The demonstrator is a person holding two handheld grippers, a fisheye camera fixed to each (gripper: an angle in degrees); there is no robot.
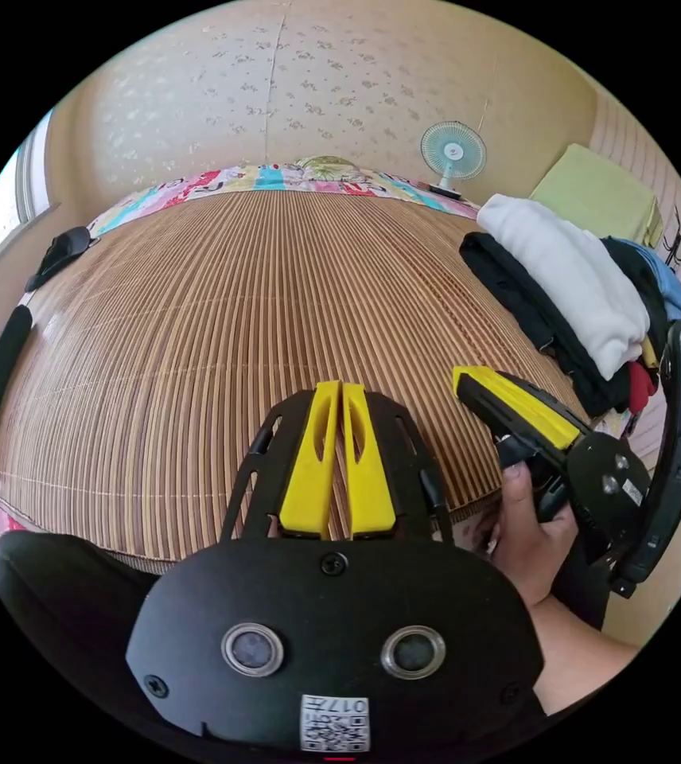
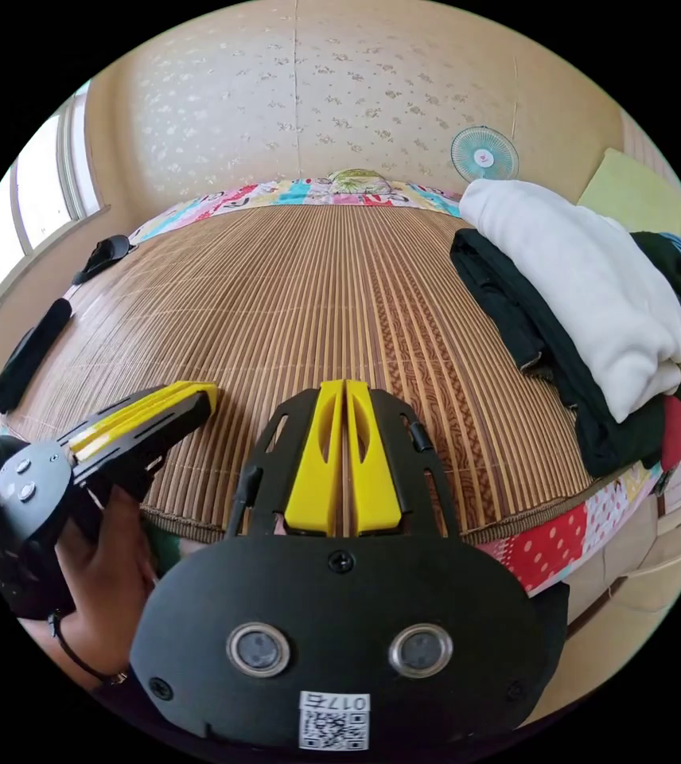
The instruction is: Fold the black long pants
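In the left gripper view, the left tool (image 1: 341,390) hangs over the near edge of the bed, its two yellow jaws pressed together with nothing between them. The bamboo mat (image 1: 221,318) on the bed lies bare ahead of it. The clothes pile (image 1: 587,302) sits at the mat's far right side, and the black long pants (image 1: 527,314) appear to be the dark garment at the bottom of that pile, under a white garment (image 1: 571,278); whether that dark piece is really the pants cannot be told for certain. The right tool (image 1: 468,380), held in a hand (image 1: 531,533), lies between the left tool and the pile, its jaws also clenched and empty.

In the right gripper view, the right tool (image 2: 344,390) points up the mat with jaws closed on nothing. The dark garment (image 2: 539,334) lies ahead and to the right, near but apart from the jaw tips, its long axis running from near right to far left along the pile's edge. The left tool (image 2: 205,391) sits further left, closed as well, so the right hand is judged the nearer one. The coming move likely calls for a reach rightward and opened jaws, with the white garment on top a probable hindrance
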